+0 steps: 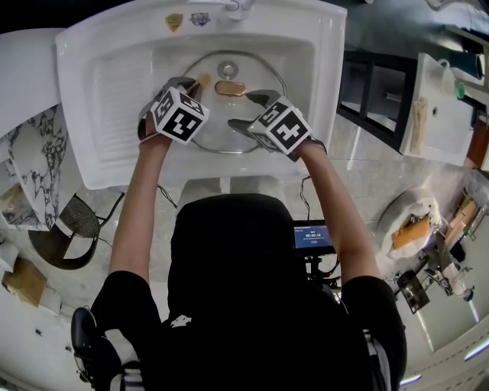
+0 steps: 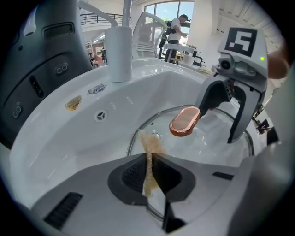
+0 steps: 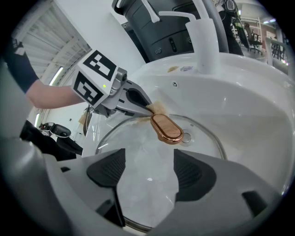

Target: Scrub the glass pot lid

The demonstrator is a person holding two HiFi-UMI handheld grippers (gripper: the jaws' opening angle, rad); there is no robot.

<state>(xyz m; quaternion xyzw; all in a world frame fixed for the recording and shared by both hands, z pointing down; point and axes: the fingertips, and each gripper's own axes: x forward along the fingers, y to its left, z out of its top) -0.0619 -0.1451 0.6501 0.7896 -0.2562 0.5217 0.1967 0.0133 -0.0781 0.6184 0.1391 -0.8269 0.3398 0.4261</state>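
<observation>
The glass pot lid (image 1: 221, 126) lies in the white sink basin (image 1: 122, 84), its copper handle (image 1: 230, 88) facing up. My left gripper (image 1: 194, 82) is shut on a thin tan scrub cloth (image 2: 147, 147), whose free end touches the lid's rim beside the handle (image 2: 184, 121). In the right gripper view the cloth (image 3: 159, 109) lies against the handle (image 3: 167, 128). My right gripper (image 1: 250, 111) is open over the lid's right side, and the glass (image 3: 147, 152) shows between its dark pads (image 3: 108, 171). Each gripper shows in the other's view: left gripper (image 3: 138, 103), right gripper (image 2: 226, 103).
A white faucet (image 2: 119, 46) stands at the sink's back rim, with an overflow hole (image 2: 100, 115) and two stickers (image 1: 187, 21) near it. The drain (image 1: 228, 69) lies under the lid's far edge. A dark shelf unit (image 1: 374, 92) stands right of the sink.
</observation>
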